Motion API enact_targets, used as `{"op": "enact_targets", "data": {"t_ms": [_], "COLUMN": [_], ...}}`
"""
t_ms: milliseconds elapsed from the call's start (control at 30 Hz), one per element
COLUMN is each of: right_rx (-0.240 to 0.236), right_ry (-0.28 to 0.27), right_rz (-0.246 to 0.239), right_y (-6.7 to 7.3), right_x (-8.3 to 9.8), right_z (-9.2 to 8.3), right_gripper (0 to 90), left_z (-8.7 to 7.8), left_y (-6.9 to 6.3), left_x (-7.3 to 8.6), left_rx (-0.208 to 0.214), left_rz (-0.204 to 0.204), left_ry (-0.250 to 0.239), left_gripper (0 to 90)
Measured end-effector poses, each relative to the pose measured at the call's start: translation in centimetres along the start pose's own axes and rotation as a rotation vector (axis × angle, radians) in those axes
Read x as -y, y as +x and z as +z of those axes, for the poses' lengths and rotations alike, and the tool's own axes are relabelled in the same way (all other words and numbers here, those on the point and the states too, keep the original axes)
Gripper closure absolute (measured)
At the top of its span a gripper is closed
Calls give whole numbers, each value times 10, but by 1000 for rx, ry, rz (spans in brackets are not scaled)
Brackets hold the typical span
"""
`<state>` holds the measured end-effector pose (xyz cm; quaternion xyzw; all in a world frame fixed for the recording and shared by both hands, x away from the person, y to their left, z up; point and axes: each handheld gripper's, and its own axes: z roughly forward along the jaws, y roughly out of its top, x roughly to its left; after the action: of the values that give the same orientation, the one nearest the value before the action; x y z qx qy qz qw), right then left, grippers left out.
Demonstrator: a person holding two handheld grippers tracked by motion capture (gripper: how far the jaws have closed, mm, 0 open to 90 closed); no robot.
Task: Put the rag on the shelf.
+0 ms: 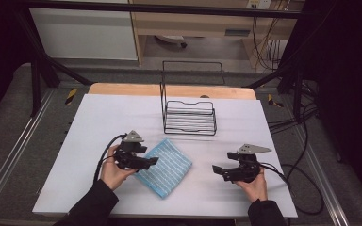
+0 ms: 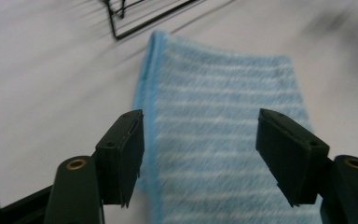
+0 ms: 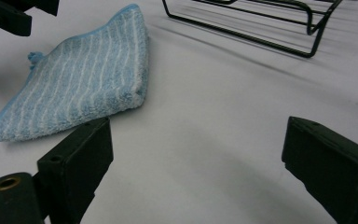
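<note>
A folded blue cloth with thin white stripes lies flat on the white table, turned diagonally, one corner toward the black wire rack. The empty rack stands upright just behind it, apart from the cloth.

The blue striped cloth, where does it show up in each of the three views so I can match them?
High view: the blue striped cloth lies at centre, near the table's front, just right of the left tool.
Left gripper view: it spreads up the middle, between the open jaws.
Right gripper view: upper left, beyond the left jaw.
Shared landmark: the black wire rack, behind the cloth.
</note>
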<state>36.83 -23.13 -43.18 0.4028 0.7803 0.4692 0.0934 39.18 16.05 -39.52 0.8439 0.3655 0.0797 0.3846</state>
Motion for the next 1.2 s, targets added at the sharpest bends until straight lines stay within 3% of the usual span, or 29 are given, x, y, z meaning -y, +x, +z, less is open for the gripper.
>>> {"op": "enact_targets", "data": {"t_ms": [67,133,267,467,567,667,767,800,1067,1200], "right_rx": [11,4,0,-12,-11,3,6,18,47,38], "right_ry": [12,12,27,40,49,62,69,80,112,113], "right_rz": [-5,-6,-8,-19,20,39,66,103,138,150], "right_y": [5,11,23,39,48,52,54,54,58,58], "right_x": [-3,-5,-12,-20,-26,-27,-27,-24,-15,-13], "right_z": [4,7,18,33,46,57,64,70,81,84], "right_gripper": [125,163,235,346,430,493,538,566,678,765], "left_z": [-5,-7,-5,2,4,5,5,5,6,6], "left_y": [10,22,32,30,26,25,26,25,23,19], "left_x": [11,27,41,48,50,53,54,55,56,54], "left_rx": [-19,-22,-5,-1,20,37,46,54,66,42], "left_rz": [-3,-32,-75,-67,-47,-52,-62,-76,-82,-76], "left_ry": [19,41,61,94,119,117,119,117,126,128], "left_gripper": [316,324,406,575,647,699,724,736,811,835]}}
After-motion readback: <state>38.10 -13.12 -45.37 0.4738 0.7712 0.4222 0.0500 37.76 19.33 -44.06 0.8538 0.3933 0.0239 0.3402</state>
